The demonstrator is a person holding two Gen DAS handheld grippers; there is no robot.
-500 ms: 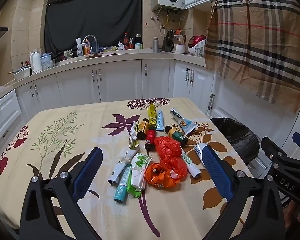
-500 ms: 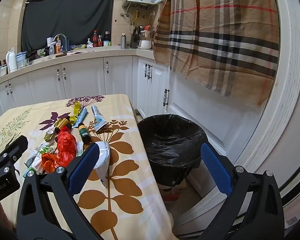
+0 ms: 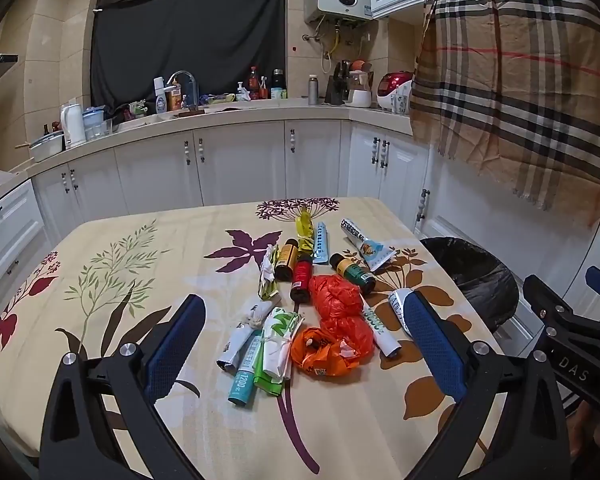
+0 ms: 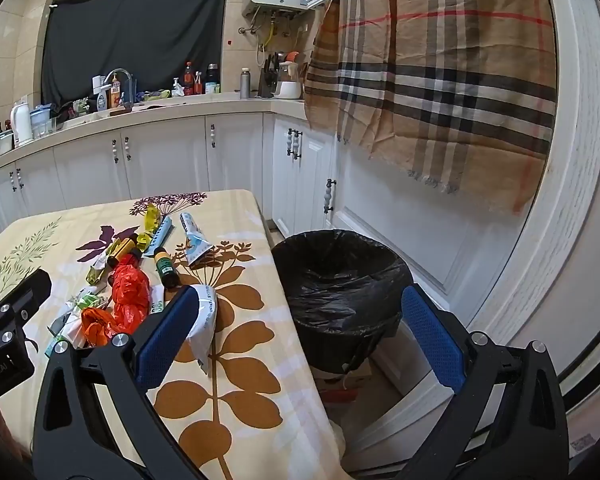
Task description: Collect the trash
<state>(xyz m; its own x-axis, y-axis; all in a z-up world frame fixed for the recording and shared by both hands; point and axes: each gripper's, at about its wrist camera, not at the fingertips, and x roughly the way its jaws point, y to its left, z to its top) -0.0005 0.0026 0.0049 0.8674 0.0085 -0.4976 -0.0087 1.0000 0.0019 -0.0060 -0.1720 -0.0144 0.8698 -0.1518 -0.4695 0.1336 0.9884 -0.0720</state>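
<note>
The left claw [image 3: 300, 340] hangs above the near part of the tabletop [image 3: 140, 280], jaws spread wide and holding nothing, and the heap of trash lies straight ahead between its blue fingers [image 3: 176, 344]: an orange plastic bag [image 3: 324, 354] nearest, a red plastic bag [image 3: 336, 296] just behind it, a green-and-white wrapper [image 3: 278, 344] and a teal tube [image 3: 246, 372] to the left, and small bottles [image 3: 302, 276] and more wrappers farther back. The right claw [image 4: 296, 336] is also wide and empty, held over the tabletop's right edge; its left finger overlaps a white crumpled wrapper [image 4: 204, 320] in the picture, though contact cannot be judged. The black-lined trash bin [image 4: 340, 280] stands on the floor just beside that edge, mouth open, seen between the right claw's fingers. The bin's base is hidden behind the claw frame, and print on the tubes is too small to read. The tabletop's left half is bare flowered cloth, and a strip of floor separates the tabletop from the white cabinets [image 3: 240, 168]. A plaid cloth [image 4: 440, 80] hangs over the wall above the bin.
</note>
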